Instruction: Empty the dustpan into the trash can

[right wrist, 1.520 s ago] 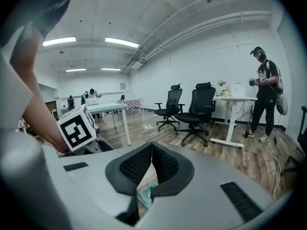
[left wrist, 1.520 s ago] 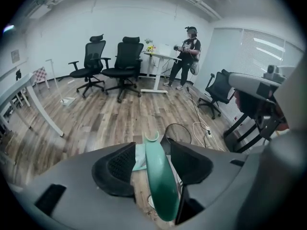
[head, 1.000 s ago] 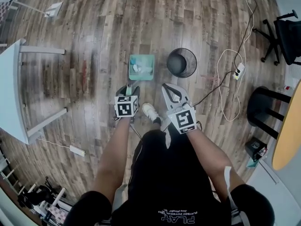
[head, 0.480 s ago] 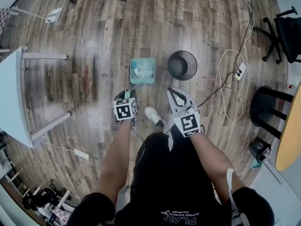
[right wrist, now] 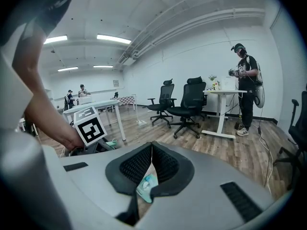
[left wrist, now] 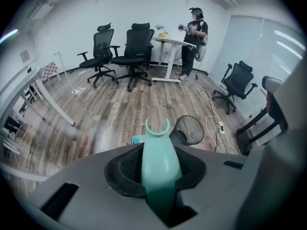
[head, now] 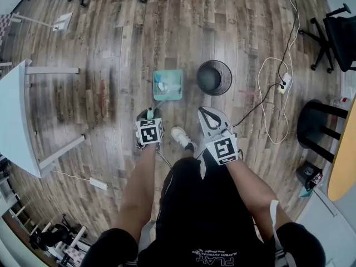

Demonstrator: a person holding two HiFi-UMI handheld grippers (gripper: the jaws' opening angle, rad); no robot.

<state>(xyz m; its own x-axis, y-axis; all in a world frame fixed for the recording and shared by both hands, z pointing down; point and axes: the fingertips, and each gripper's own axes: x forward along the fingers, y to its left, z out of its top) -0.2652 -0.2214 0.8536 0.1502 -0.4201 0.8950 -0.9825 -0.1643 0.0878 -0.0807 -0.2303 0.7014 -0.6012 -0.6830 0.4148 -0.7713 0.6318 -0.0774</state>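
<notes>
The dustpan (head: 168, 84), teal, sits flat on the wooden floor (head: 111, 49) ahead of the person's feet, with pale debris (head: 161, 84) lying in its tray. Its long handle (left wrist: 160, 162) rises back toward the person.

The left hand-held gripper (head: 149, 114) points steeply down over the handle's upper end. Its jaws have just been closing. The left gripper view shows the handle between them, with the black pads (left wrist: 125, 169) against it on both sides, so the handle is grasped.

The trash can (head: 214, 77), black mesh and round, stands upright just to the right of the dustpan, close to it but apart.

The right hand-held gripper (head: 202, 111) hangs on the trash can side, nearer the person than the can, touching neither item. Its jaws are clenched tip to tip with nothing held. Only floor and the dustpan show through the slot behind the tips.

A white cable (head: 267, 102) and power strip (head: 283, 84) lie on the floor to the right of the can.
</notes>
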